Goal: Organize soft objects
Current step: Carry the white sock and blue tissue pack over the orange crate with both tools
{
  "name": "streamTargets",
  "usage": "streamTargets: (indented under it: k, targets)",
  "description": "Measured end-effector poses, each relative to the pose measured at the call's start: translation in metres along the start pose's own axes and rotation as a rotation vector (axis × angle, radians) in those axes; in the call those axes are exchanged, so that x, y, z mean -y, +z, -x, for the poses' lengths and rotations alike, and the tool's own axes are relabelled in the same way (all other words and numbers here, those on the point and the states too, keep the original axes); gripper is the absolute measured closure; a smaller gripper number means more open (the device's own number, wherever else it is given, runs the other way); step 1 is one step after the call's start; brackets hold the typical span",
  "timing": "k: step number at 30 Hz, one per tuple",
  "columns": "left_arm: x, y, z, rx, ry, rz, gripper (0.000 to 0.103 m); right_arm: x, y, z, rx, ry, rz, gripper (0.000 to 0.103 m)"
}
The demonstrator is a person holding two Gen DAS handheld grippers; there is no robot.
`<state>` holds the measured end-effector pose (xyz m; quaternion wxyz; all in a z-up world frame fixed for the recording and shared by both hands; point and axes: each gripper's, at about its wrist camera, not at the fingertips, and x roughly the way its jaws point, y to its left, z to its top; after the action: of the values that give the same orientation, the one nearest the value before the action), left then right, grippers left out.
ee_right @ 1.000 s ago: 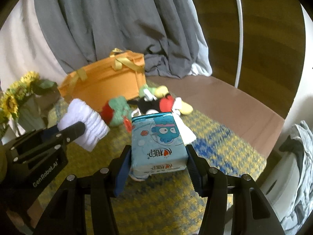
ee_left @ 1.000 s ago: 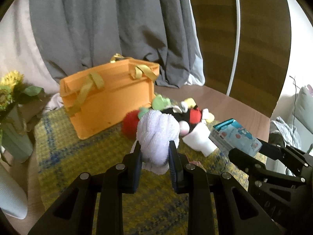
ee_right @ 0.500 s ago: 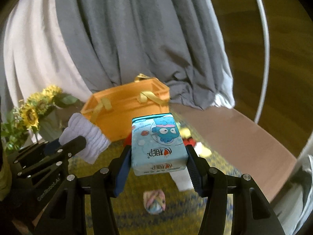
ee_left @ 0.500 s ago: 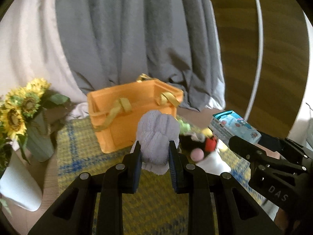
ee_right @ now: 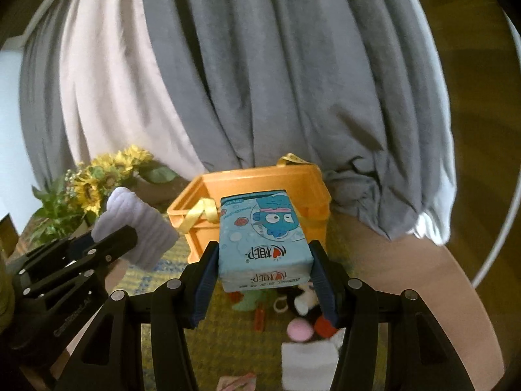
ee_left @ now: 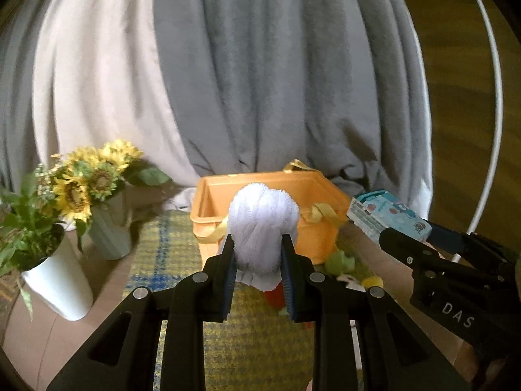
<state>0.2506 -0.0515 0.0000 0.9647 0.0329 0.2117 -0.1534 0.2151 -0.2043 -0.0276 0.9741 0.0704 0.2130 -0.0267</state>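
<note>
My left gripper [ee_left: 257, 257] is shut on a rolled white towel [ee_left: 263, 224] and holds it in the air in front of the open orange basket [ee_left: 208, 202]. My right gripper [ee_right: 262, 267] is shut on a light blue tissue pack [ee_right: 262, 238] with a cartoon fish, held just before the same basket [ee_right: 257, 176]. The towel [ee_right: 136, 228] and left gripper show at the left of the right wrist view. The tissue pack [ee_left: 387, 216] shows at the right of the left wrist view.
Several plush toys [ee_right: 299, 306] and a white cloth [ee_right: 309, 361] lie on the yellow-blue mat [ee_left: 162, 247] below. Sunflowers [ee_left: 84, 182] in a grey vase [ee_left: 109, 234] and a white pot [ee_left: 58, 283] stand left. Grey curtains [ee_left: 276, 81] hang behind.
Both grippers have risen and moved toward the orange basket with their loads still held. The basket's open top now shows from above, and the toy pile has dropped low in view.
</note>
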Motion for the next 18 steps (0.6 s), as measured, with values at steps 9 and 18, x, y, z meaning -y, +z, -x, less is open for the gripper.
streamTargets:
  k: [9, 18]
  targets:
    - [0.009, 0.021, -0.012, 0.035, 0.074, -0.004, 0.078, 0.013, 0.026, -0.020, 0.023, 0.073, 0.010, 0.048]
    - [0.006, 0.049, -0.036, 0.078, 0.085, -0.033, 0.078, 0.011, 0.052, -0.045, 0.056, 0.080, 0.024, 0.048]
